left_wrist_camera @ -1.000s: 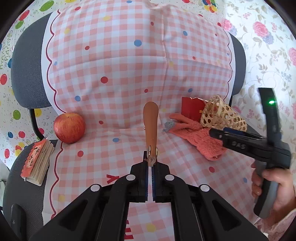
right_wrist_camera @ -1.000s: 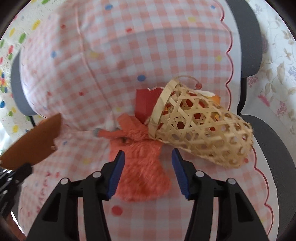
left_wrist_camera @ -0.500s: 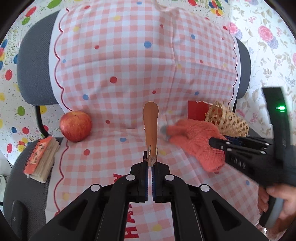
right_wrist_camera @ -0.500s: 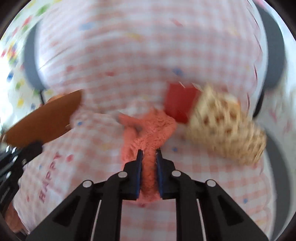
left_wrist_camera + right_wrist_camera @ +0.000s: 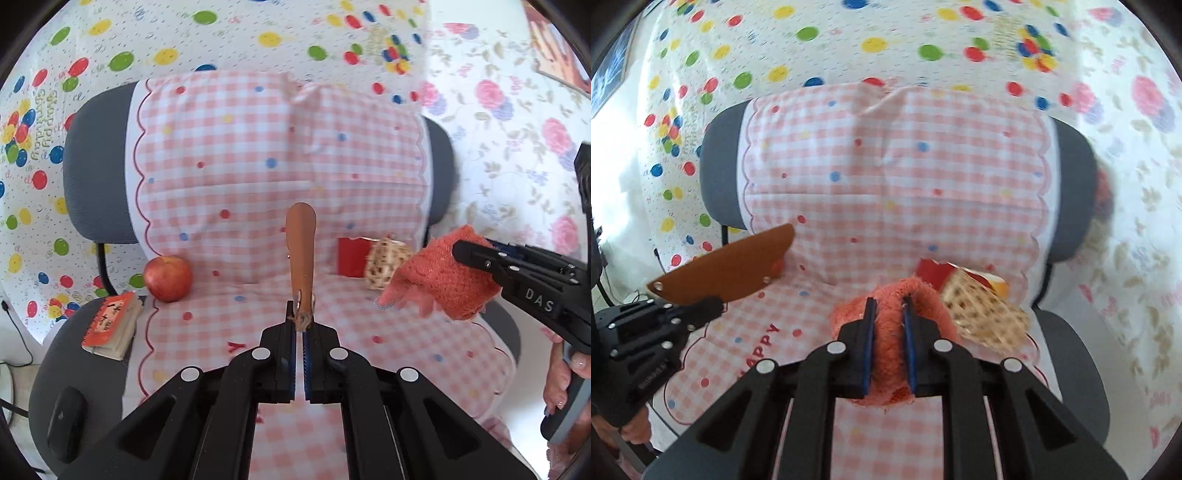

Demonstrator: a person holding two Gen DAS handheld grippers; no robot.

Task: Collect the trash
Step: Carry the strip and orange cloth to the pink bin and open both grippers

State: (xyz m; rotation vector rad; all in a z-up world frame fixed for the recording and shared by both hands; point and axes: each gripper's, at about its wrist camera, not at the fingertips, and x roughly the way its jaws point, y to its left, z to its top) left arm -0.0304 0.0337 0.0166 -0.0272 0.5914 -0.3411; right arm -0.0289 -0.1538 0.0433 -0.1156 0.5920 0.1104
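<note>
My left gripper (image 5: 300, 326) is shut on a flat brown leather piece (image 5: 301, 254) and holds it upright above the chair seat; the piece also shows in the right wrist view (image 5: 727, 267). My right gripper (image 5: 889, 308) is shut on an orange knitted glove (image 5: 890, 339) and holds it lifted above the seat. In the left wrist view the glove (image 5: 439, 277) hangs from the right gripper (image 5: 461, 251) at the right. A woven bamboo basket (image 5: 386, 264) lies on its side next to a red carton (image 5: 351, 256) at the seat's back.
A grey office chair (image 5: 96, 177) is draped with a pink checked cloth (image 5: 258, 166). A red apple (image 5: 168, 273) and a small orange notebook (image 5: 110, 325) lie at the seat's left. Balloon and floral sheets hang behind.
My right gripper closed on the orange glove and lifted it off the seat, away from the basket. Both grippers drew back from the chair. The left gripper still holds the leather piece.
</note>
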